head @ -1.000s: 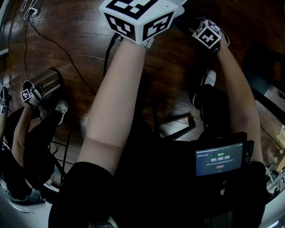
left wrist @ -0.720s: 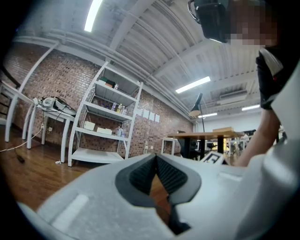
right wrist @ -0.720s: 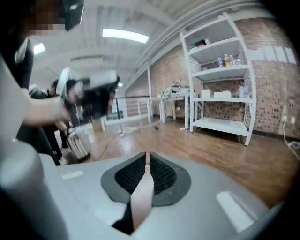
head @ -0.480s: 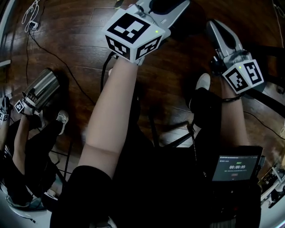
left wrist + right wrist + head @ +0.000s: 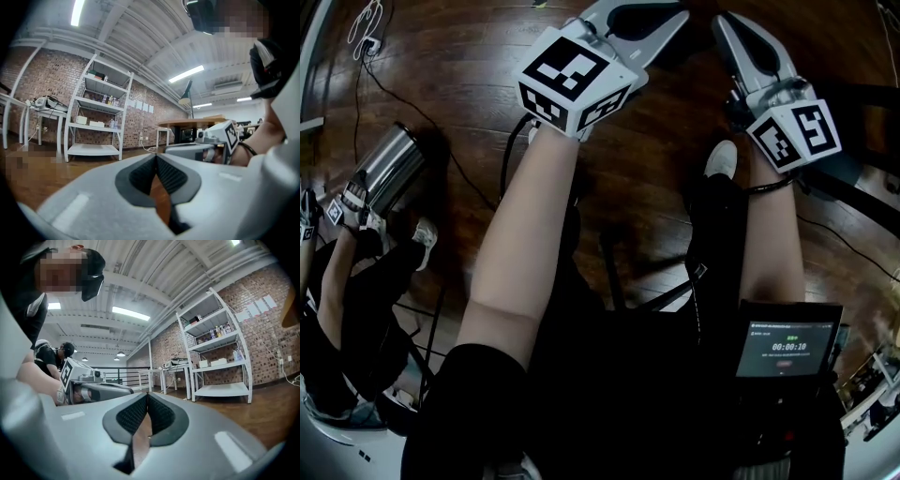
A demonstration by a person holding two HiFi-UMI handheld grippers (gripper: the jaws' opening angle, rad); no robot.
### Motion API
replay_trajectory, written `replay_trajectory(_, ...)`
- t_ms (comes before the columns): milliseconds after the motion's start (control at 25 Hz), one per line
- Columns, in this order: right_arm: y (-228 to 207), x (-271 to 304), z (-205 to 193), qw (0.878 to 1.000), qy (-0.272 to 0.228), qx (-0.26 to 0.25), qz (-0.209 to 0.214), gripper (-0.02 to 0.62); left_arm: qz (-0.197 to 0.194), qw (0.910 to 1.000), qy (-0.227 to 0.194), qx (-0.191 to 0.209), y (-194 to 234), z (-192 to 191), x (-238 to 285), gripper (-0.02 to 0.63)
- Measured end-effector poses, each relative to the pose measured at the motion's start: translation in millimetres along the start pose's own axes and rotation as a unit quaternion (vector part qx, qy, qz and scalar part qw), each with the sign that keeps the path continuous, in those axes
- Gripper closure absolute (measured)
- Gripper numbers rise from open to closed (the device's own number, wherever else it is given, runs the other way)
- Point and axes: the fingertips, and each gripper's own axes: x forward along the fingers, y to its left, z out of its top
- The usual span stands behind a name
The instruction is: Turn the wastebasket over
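Past the fingertips of your left gripper [image 5: 155,155], items on the white metal shelf rack [image 5: 91,149] are too small to identify; the head view's top edge clips those fingers.

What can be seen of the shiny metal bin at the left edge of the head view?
The metal bin is a silvery cylinder with a brushed, steel-like sheen and a darker band at its upper-right end. It lies tilted over the dark wooden floor, with that end pointing up and to the right in the picture. Another person's marker cube sits at its lower-left end; whether anything grips the bin cannot be told. Its opening is not visible.
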Motion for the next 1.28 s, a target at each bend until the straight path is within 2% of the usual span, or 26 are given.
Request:
replay_trajectory(360,0.2,1.6,-0.5,0.999,-0.005,0.012,0.029,0.584,-0.001,1.0000,0.005,-0.008,-2.4,-19.3,13.4,0.606)
replay_trajectory(600,-2.2,-3.1,-6.0,0.999,0.008,-0.007,0.034,0.584,0.002,0.9999,0.000,-0.012,-3.1,-18.8,21.1,0.606)
replay_trajectory(1280,-4.8,7.0,-9.1,0.999,0.025,-0.015,0.041,0.584,0.009,0.9998,-0.003,-0.017,6.6,-8.8,22.7,0.606)
